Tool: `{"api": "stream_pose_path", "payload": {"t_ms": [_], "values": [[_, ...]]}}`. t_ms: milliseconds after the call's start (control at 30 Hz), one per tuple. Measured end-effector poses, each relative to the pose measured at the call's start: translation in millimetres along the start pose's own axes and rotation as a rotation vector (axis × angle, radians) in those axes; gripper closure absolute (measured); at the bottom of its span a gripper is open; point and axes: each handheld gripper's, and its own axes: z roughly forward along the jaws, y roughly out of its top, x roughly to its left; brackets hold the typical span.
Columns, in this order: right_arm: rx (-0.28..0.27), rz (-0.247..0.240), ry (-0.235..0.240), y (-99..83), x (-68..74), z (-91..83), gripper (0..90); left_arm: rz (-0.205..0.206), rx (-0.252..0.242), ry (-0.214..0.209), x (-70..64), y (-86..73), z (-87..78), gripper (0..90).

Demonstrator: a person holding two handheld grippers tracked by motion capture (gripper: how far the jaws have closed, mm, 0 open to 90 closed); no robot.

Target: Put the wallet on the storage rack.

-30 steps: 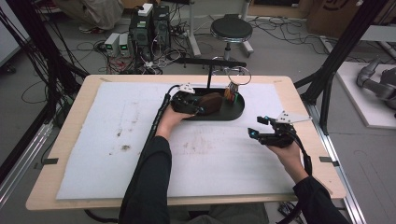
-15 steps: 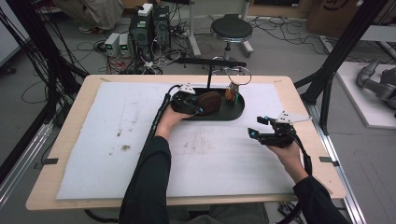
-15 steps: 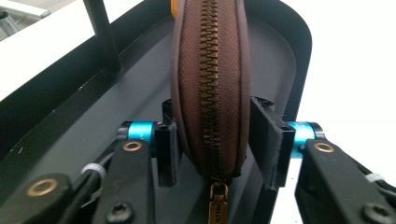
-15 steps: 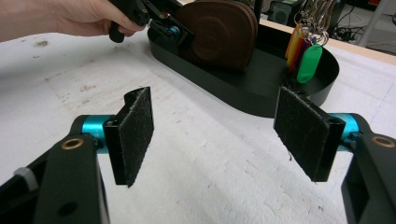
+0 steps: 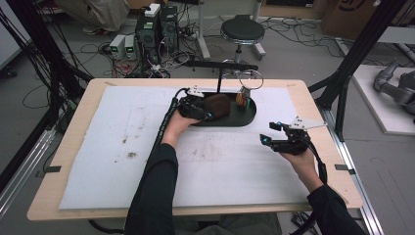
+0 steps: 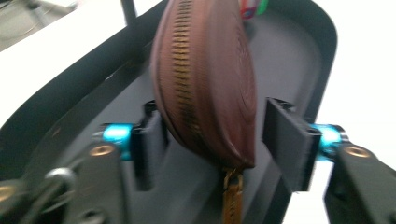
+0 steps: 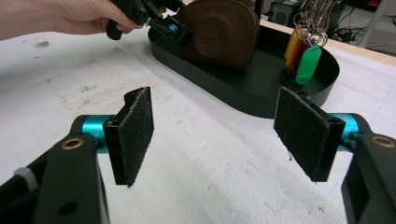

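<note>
On the tabletop (image 5: 313, 105), a stained white mat (image 5: 122, 147); stool (image 5: 241, 32) and computers (image 5: 159, 24) beyond | brown pouch (image 6: 205, 79) upright in black tray (image 5: 247, 115) | left claw (image 6: 212, 135) spread around pouch, right pad apart; zipper visible | right claw (image 7: 217, 126) released, empty; its view shows key tags (image 7: 303, 51)

pouch (image 5: 218, 105) in tray (image 5: 244, 119), keys (image 5: 242, 98) right

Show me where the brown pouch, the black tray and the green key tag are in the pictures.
brown pouch (image 6: 210, 84), left gripper view, on its leather side.
black tray (image 7: 243, 95), right gripper view, on its outer wall.
green key tag (image 7: 308, 63), right gripper view, on its flat face.
</note>
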Motion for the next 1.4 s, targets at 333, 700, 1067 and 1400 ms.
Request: {"api": "stream_pose_path", "payload": {"t_ms": [333, 700, 1067, 1400], "values": [[0.004, 0.003, -0.002, -0.5, -0.6, -0.2, 29.4, -0.035, -0.029, 0.097, -2.8, -4.7, -42.5, 27.8], [0.001, 0.006, -0.012, -0.7, -2.8, -0.2, 29.4, 0.017, -0.182, 0.092, -36.4, -23.9, -112.1, 27.8], [0.002, 0.022, -0.016, -1.9, -8.1, 1.2, 29.2, 0.017, -0.248, 0.153, -61.2, -68.9, -169.3, 23.5], [0.009, 0.035, -0.026, -3.4, -11.9, -0.7, 26.6, -0.024, -0.281, 0.203, -68.2, -103.6, -195.2, 21.5]]}}
